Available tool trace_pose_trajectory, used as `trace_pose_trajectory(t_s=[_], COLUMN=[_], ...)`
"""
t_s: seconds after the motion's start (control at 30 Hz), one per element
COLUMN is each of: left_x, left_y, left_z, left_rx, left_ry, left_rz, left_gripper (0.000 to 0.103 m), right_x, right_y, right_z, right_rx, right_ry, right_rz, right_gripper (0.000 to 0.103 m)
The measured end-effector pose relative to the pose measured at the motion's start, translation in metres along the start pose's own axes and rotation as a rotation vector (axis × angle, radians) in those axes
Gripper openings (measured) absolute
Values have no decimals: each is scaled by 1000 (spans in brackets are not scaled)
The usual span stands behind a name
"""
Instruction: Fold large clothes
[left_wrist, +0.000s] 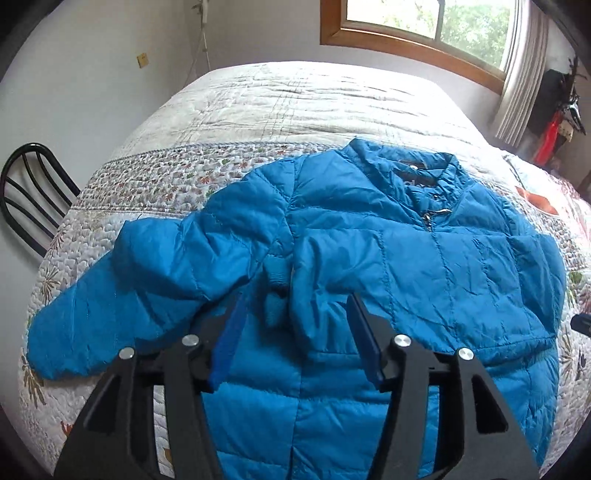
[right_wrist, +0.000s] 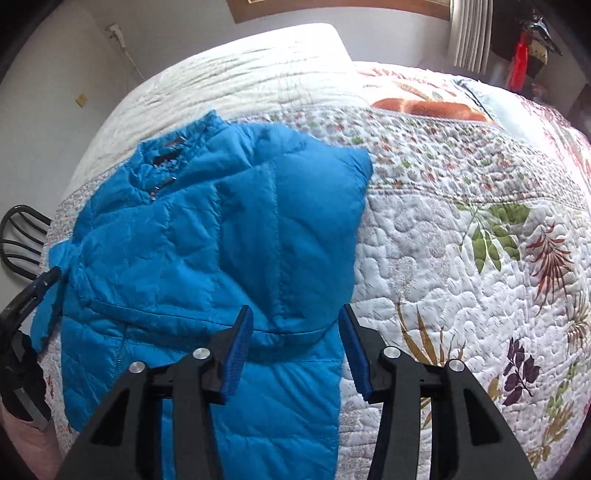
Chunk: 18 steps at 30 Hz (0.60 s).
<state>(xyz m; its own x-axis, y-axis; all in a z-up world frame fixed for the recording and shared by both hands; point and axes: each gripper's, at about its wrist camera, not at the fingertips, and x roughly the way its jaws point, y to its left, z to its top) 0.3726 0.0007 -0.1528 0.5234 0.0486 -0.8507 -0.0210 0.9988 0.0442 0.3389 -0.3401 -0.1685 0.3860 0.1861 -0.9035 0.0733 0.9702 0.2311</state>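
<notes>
Blue quilted jacket (left_wrist: 406, 258) lies front up on bed (left_wrist: 295, 103), zip closed near collar, fabric creased. One sleeve stretches out flat to side in left view; other sleeve folded across body.

Left gripper (left_wrist: 295, 332) above jacket, jaws apart, nothing between pads. Right gripper (right_wrist: 295, 343) above folded sleeve edge, jaws apart, nothing clamped.

Bed carries floral quilt (right_wrist: 461, 258). Black chair (left_wrist: 29, 199) beside bed. Wood-framed window (left_wrist: 424, 33), curtain (left_wrist: 524, 74), white wall behind.

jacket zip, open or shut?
Shut at least over the chest: on the blue jacket the zip pull sits just below the collar. Lower zip unclear.
</notes>
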Motion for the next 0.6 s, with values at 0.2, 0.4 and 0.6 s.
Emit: trace_pose_trajectory(t_s=[0.2,0.4,0.6], left_x=[13,33,57], left_y=[-21,-27,-15], left_z=[-8,-15,-24], left_rx=[23,43,28], left_ry=[54,89,142], left_rz=[-41,-41,-27], left_gripper=[56,56,58], right_x=[24,47,61], right_y=[36,42,37], right_z=[3,-2,-4], right_rx=[-56,-65,-60], right_ry=[41,69,81], right_rz=[4,-31,-39], right_gripper=[49,49,47])
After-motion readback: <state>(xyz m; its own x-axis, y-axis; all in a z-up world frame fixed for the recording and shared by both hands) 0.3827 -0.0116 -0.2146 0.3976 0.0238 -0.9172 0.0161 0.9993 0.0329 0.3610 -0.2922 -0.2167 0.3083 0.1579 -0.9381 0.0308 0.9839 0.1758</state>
